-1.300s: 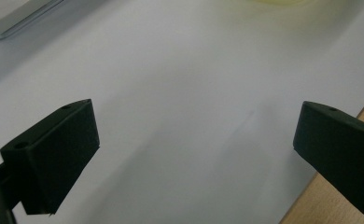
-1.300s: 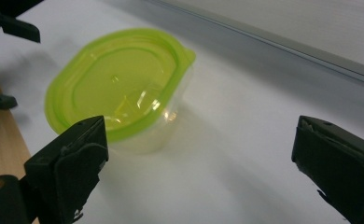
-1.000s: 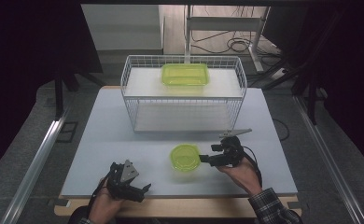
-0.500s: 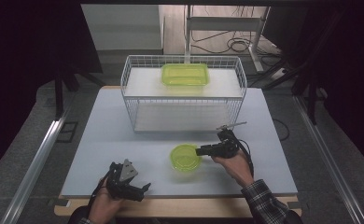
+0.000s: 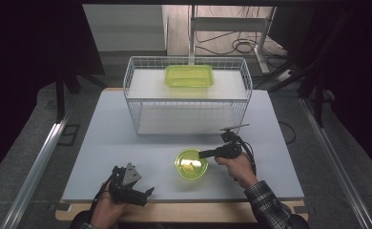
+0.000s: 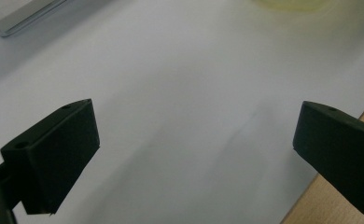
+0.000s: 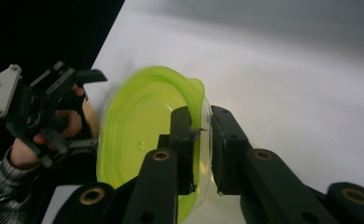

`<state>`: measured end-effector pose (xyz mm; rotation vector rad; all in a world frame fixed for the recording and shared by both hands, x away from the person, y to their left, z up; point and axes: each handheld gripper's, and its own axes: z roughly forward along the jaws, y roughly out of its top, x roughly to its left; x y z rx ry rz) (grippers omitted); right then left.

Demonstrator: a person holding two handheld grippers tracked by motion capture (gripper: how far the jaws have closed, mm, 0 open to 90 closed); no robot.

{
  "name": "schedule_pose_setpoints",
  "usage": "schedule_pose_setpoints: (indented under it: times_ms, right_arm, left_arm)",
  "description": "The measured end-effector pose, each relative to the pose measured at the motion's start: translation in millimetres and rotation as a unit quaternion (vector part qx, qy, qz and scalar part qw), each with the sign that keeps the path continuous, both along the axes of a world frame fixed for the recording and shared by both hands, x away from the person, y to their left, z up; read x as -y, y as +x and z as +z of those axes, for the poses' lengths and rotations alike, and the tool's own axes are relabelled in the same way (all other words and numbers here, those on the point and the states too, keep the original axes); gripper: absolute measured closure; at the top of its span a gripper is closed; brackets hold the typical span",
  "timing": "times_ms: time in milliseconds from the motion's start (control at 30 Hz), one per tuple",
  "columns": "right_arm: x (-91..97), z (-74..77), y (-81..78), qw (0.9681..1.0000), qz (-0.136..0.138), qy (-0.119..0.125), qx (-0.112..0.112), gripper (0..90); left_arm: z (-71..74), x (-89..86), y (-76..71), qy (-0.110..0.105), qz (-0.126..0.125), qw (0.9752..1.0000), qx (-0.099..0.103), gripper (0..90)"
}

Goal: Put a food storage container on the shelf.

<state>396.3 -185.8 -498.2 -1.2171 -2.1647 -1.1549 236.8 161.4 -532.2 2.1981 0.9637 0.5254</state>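
Observation:
A translucent lime-green round bowl (image 5: 191, 163) sits on the white table (image 5: 127, 143) near its front middle. My right gripper (image 5: 202, 154) comes in from the right and is shut on the bowl's right rim. In the right gripper view its jaws (image 7: 201, 126) pinch the thin wall of the bowl (image 7: 143, 126), one inside and one outside, and the far rim is blurred. My left gripper (image 5: 146, 195) is held low at the front left edge, open and holding nothing. Between its wide-apart jaws (image 6: 194, 154) lies bare table.
A white wire basket (image 5: 127, 81) stands at the back middle of the table, with a green rectangular container (image 5: 189, 76) on its upper level. The wooden front edge (image 6: 348, 205) runs close under the left gripper. Dark floor and cables lie beyond the table.
My right hand has moved forward and left to the bowl's right rim, and the bowl has shifted slightly. The left gripper has stayed in place.

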Motion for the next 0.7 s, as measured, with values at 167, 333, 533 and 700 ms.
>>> schedule_pose_setpoints:
  times_ms: [167,333,533,700]
  right_arm:
    - [-2.2,4.8,-2.1,1.0000,0.007,-0.001,0.001,81.1]
    - [-1.3,12.5,-2.0,0.9999,0.003,0.003,0.013,81.2]
    - [1.9,26.2,-1.0,0.9995,-0.002,0.017,0.026,81.3]
    - [3.7,35.8,0.7,0.9992,-0.006,0.025,0.031,81.3]
  left_arm:
    - [0.2,-0.4,-0.1,-0.001,0.001,1.0000,0.001,0.2]
    - [0.5,-0.6,-0.2,-0.001,0.002,1.0000,0.003,0.2]
    - [1.4,-1.8,-0.2,-0.006,0.007,0.9999,0.004,0.1]
    - [2.1,-2.6,0.2,-0.018,0.009,0.9998,-0.005,0.2]
